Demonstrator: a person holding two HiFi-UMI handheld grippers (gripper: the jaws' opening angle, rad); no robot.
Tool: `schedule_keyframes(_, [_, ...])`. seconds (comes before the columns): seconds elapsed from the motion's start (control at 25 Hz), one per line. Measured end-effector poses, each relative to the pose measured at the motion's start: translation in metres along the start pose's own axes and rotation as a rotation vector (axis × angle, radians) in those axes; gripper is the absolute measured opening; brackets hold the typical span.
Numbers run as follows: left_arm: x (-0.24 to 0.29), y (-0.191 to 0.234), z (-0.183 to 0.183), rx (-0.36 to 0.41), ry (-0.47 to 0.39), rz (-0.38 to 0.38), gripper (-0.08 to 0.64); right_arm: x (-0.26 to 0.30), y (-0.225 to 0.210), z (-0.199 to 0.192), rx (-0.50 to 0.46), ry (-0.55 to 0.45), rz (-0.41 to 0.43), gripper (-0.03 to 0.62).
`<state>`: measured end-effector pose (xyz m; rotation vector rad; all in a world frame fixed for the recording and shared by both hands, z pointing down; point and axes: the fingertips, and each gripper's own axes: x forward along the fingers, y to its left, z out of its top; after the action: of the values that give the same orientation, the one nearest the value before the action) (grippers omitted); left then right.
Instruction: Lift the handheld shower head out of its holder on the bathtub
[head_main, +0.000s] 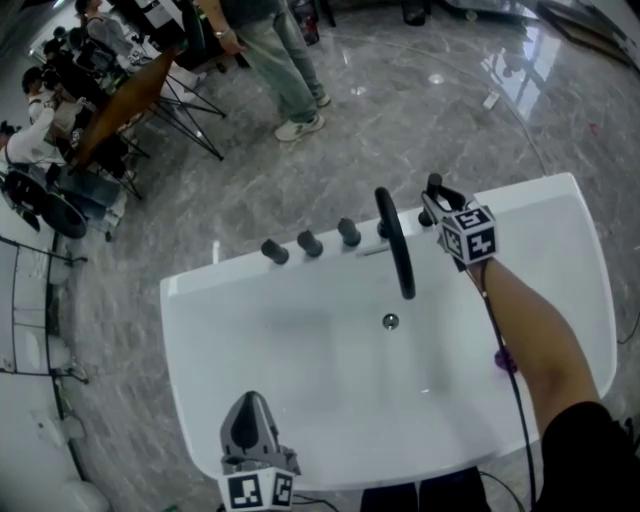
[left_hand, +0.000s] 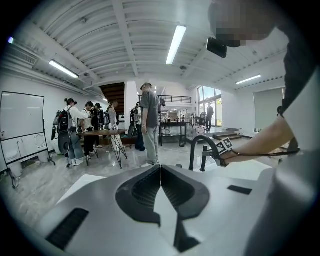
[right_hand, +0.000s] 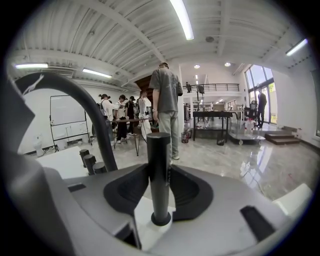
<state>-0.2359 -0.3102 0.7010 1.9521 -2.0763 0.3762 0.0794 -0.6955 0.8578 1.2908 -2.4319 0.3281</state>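
Observation:
The handheld shower head (right_hand: 159, 170) is a black upright cylinder standing in its round holder on the white bathtub's (head_main: 560, 230) far rim. My right gripper (right_hand: 160, 166) has a jaw on each side of it and is shut on the cylinder, both pads touching. In the head view the shower head (head_main: 432, 183) shows just beyond that gripper (head_main: 437, 203). My left gripper (head_main: 250, 400) hovers over the tub's near rim, its jaws shut with nothing between them (left_hand: 160, 167).
A black arched faucet spout (head_main: 395, 240) stands just left of the shower head, with three black knobs (head_main: 310, 243) further left along the rim. The drain (head_main: 390, 321) sits in the tub floor. People (head_main: 285, 60) and folding tables (head_main: 130, 100) stand on the marble floor beyond.

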Motion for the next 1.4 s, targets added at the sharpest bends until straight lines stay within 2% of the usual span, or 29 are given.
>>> schedule_keyframes(0.28, [-0.002,0.000,-0.001,-0.007,0.003,0.007,0.015,-0.002,0.001,0.001,-0.011,0.016,0.001,0.141])
schedule_keyframes(0.48, [-0.011,0.004,0.013,-0.029,-0.024,0.029,0.015,-0.011,0.008,0.037,-0.018,-0.046,0.014,0.140])
schedule_keyframes(0.8, [-0.035,0.010,0.060,-0.035,-0.100,0.040,0.015,-0.043,0.021,0.073,-0.012,-0.048,0.011,0.140])
schedule_keyframes(0.96, [-0.053,0.014,0.086,-0.051,-0.120,0.036,0.015,-0.076,0.025,0.096,-0.045,-0.044,0.030,0.140])
schedule_keyframes(1.28, [-0.092,0.021,0.141,0.042,-0.127,0.027,0.015,-0.136,0.047,0.145,-0.058,-0.104,0.041,0.140])
schedule_keyframes(1.4, [-0.100,0.017,0.155,0.061,-0.164,0.014,0.015,-0.160,0.051,0.165,-0.051,-0.140,0.042,0.140])
